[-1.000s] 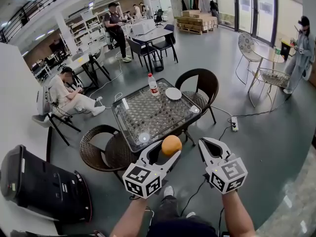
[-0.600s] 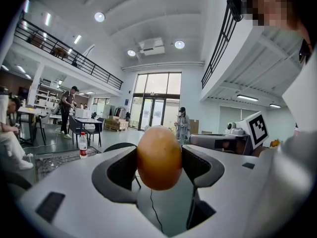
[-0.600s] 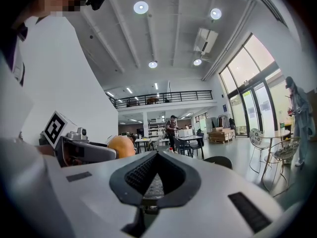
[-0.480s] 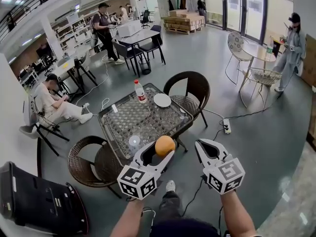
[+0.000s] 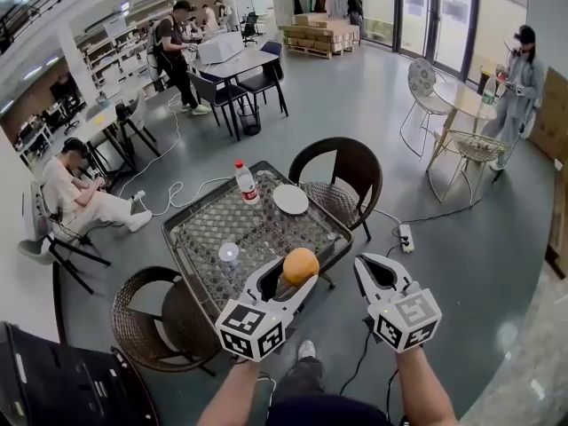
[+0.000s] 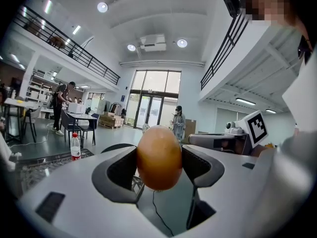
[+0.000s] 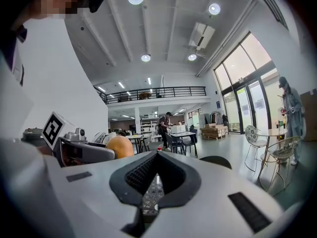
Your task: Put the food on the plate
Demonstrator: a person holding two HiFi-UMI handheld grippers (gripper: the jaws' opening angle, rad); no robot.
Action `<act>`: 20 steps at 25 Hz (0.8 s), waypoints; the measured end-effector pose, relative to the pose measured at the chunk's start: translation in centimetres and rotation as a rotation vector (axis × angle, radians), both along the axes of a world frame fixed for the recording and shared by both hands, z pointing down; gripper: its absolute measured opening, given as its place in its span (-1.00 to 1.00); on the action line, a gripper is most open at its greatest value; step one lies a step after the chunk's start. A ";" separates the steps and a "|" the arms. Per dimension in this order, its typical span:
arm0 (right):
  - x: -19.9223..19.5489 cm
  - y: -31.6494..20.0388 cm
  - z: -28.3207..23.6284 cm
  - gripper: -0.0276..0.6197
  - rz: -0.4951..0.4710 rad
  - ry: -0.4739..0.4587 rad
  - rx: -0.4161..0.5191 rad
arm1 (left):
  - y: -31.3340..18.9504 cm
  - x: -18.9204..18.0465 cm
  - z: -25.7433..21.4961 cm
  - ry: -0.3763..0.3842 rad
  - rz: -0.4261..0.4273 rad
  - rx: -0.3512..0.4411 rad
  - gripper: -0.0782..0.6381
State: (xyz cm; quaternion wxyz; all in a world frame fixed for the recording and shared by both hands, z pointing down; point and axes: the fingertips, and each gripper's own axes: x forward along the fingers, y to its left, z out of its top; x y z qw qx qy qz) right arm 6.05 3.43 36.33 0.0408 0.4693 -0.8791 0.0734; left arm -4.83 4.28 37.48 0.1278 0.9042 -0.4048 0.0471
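Between the jaws of the left gripper, at the near edge of the glass-topped table, the food is held: a smooth, orange-brown, egg-shaped piece, clamped across its widest part by the curved dark pads. It is carried in the air, well apart from the white plate, which is seen at the far right of the tabletop, just right of a water bottle.

No dent or squash is shown where the pads press, so the piece is judged fairly firm, and light. Its skin looks glossy and its form is rounded, so a slip or a roll can be expected; whether it is fruit, bread or a model cannot be told. The present hold across the middle is judged the soundest one, since the hollows of the pads cup the curve on both sides. A low, gentle release onto the plate is called for, lest it roll off the shallow rim.

To the right, the right gripper is seen with its jaw tips brought together and nothing between them.

Black-and-white square markers are borne by both grippers, without letters. A red label is carried by the bottle, but its print is too small to be read. No other writing can be made out.
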 end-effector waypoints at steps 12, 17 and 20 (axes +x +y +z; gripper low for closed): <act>-2.8 -11.6 0.1 -0.90 0.073 0.003 -0.034 | -11.5 -3.0 0.8 -0.003 0.058 -0.035 0.00; -3.0 -13.9 0.2 -0.90 0.075 0.007 -0.035 | -13.7 -3.4 1.2 0.002 0.055 -0.039 0.00; -3.2 -15.5 0.2 -0.90 0.062 0.006 -0.037 | -15.1 -3.6 1.0 0.002 0.043 -0.037 0.00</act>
